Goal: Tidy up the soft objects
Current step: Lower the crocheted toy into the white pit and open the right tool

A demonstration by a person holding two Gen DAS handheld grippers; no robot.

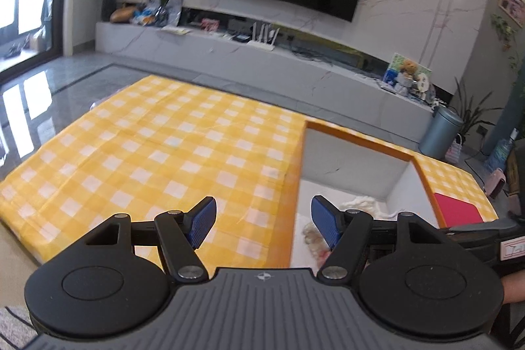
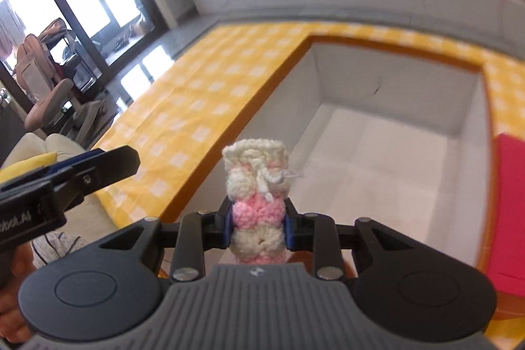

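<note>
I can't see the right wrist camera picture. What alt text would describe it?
The right gripper clamps a pink and cream crocheted piece, held above a white open box set on a yellow checked tablecloth. The left gripper shows at the left edge, and a pink flat item lies beside the box.

Checkered counter (image 1: 157, 146) bare across wide left stretch, free passage. White box (image 2: 387, 94) open-topped, far floor clear; red sheet (image 2: 508, 212) lies at counter's right edge.
</note>
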